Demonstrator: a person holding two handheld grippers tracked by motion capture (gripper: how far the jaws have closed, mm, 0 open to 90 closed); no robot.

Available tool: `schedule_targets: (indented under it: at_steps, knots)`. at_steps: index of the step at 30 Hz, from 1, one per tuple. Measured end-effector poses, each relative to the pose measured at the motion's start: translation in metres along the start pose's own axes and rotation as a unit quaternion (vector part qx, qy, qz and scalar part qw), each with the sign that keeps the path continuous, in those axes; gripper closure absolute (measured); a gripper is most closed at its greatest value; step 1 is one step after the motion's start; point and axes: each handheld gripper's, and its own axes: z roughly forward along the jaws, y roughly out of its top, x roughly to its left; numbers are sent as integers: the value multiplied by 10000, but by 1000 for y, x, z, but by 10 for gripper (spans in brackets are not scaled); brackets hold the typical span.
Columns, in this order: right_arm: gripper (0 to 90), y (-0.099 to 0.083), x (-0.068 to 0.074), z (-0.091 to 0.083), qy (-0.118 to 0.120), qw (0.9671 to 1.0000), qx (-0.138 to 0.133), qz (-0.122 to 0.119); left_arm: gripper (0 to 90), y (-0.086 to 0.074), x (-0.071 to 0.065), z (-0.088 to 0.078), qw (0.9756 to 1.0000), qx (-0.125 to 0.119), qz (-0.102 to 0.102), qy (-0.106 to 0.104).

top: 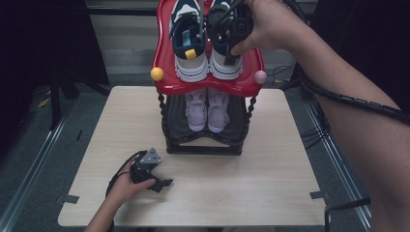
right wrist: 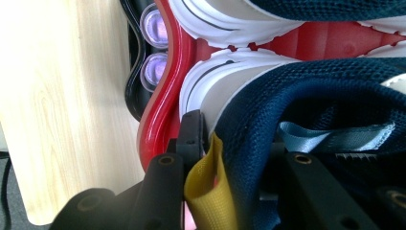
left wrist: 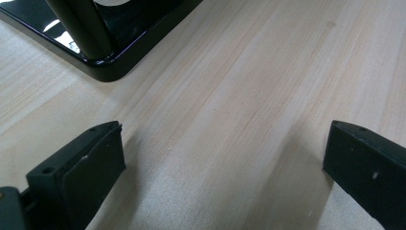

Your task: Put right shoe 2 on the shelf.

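A pair of navy-and-white sneakers stands on the red top tray of a small shoe rack. My right gripper reaches down from above and is shut on the heel collar of the right sneaker. In the right gripper view one jaw lies outside that heel and the other inside the sneaker, with its yellow pull tab pinched at my right gripper. The left sneaker stands free beside it. My left gripper rests on the table, open and holding nothing, as the left gripper view of it confirms.
A pale pink pair of shoes sits on the black lower shelf. The rack's black base is just ahead of my left jaws. The light wooden table stretches in front of the rack. A yellow knob and a pink knob stick out at the tray's corners.
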Motion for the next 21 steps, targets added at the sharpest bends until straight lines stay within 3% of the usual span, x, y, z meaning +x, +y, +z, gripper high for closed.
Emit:
schedule_targets:
  at_steps: [21]
  knots:
    - [705, -2, 2, 3, 92, 9999, -31, 79, 0, 0, 0, 0, 10000, 2, 5, -1]
